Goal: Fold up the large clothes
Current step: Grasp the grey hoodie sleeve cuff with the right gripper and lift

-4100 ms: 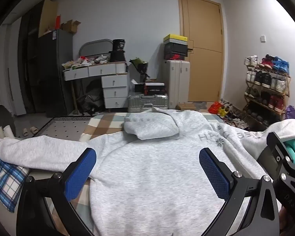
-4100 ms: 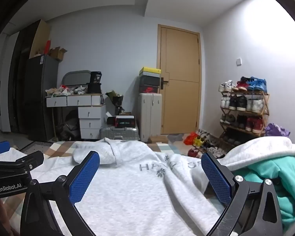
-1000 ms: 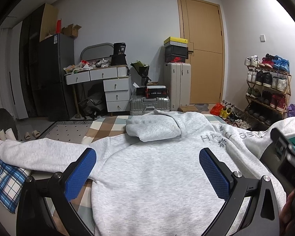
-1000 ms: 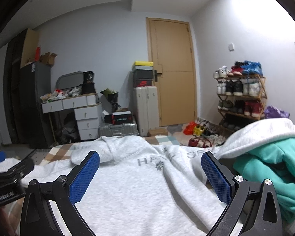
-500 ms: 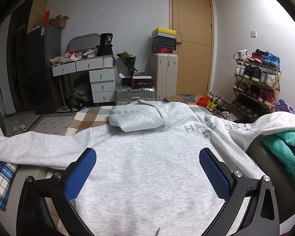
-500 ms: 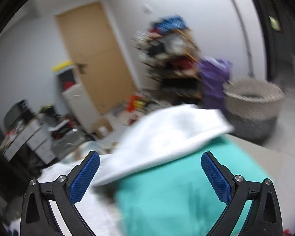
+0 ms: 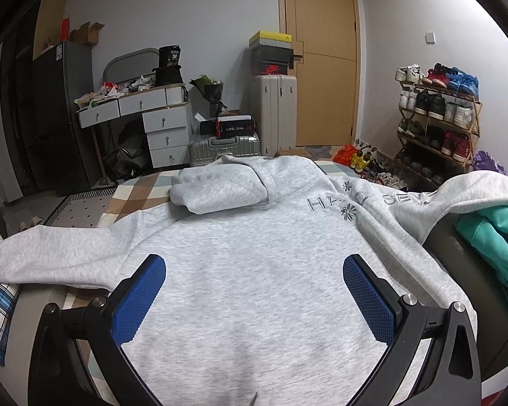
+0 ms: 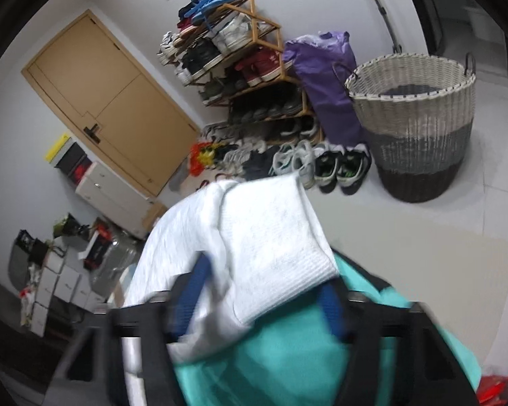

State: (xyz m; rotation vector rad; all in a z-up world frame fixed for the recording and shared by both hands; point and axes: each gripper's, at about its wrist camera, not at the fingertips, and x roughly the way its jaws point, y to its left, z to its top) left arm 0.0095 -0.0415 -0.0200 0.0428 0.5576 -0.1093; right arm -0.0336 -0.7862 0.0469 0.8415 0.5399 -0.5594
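A light grey hoodie point(image 7: 254, 253) lies spread flat on the bed, back up, hood point(image 7: 220, 189) folded at the collar, one sleeve point(image 7: 50, 257) stretched out to the left. My left gripper point(image 7: 254, 297) hovers open just above its lower back, nothing between the blue pads. The other sleeve point(image 7: 474, 193) drapes to the right over a teal garment point(image 7: 491, 233). In the right wrist view my right gripper point(image 8: 260, 301) is closing on that sleeve's ribbed cuff point(image 8: 271, 237), which fills the gap between the blurred fingers, above the teal garment point(image 8: 288, 365).
A wicker laundry basket point(image 8: 416, 128) stands on the floor to the right, next to a purple bag point(image 8: 321, 77) and a shoe rack point(image 8: 240, 50) with shoes below. Suitcases point(image 7: 274, 111), a drawer desk point(image 7: 152, 115) and a door point(image 7: 321, 54) lie beyond the bed.
The right gripper swung and rolled far to the right, from facing the hoodie's chest to the sleeve cuff over the teal garment, and its jaws have narrowed around the cuff. The left gripper shifted slightly.
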